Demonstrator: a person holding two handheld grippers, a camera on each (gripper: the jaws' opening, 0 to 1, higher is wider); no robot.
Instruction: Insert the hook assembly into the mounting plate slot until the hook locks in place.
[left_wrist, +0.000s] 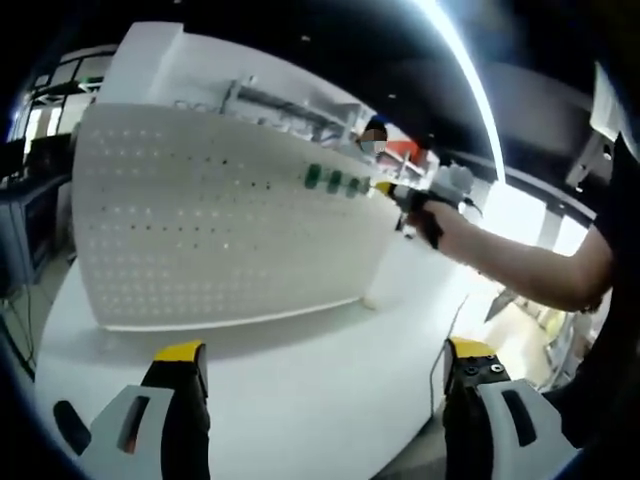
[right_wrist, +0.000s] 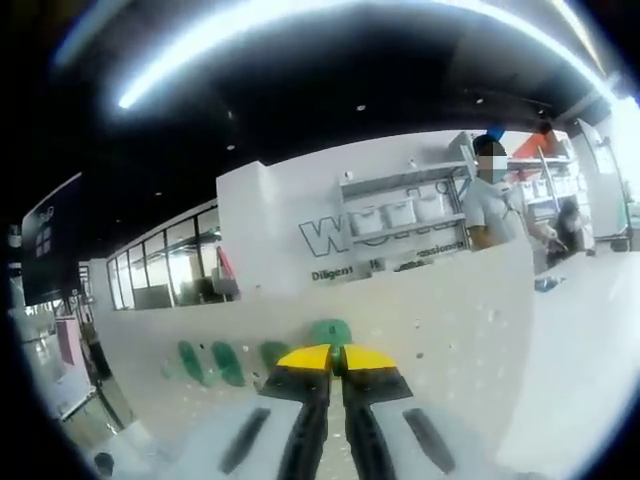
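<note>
A white pegboard mounting plate (left_wrist: 200, 220) stands upright on a white table (left_wrist: 300, 400). Three green hooks (left_wrist: 335, 181) sit in a row near its upper right. In the left gripper view my right gripper (left_wrist: 385, 188), held by a hand, touches the board just right of that row. In the right gripper view my right gripper (right_wrist: 337, 358) is shut, its yellow tips pinching a green hook (right_wrist: 330, 332) against the pegboard (right_wrist: 450, 320). Three other green hooks (right_wrist: 228, 362) line up to its left. My left gripper (left_wrist: 325, 352) hangs wide open over the table, holding nothing.
A cable (left_wrist: 447, 335) runs along the table's right edge. Behind the board are shelves with white bins (right_wrist: 400, 212), a lettered wall and a standing person (right_wrist: 490, 205). The person's arm (left_wrist: 530, 265) reaches in from the right.
</note>
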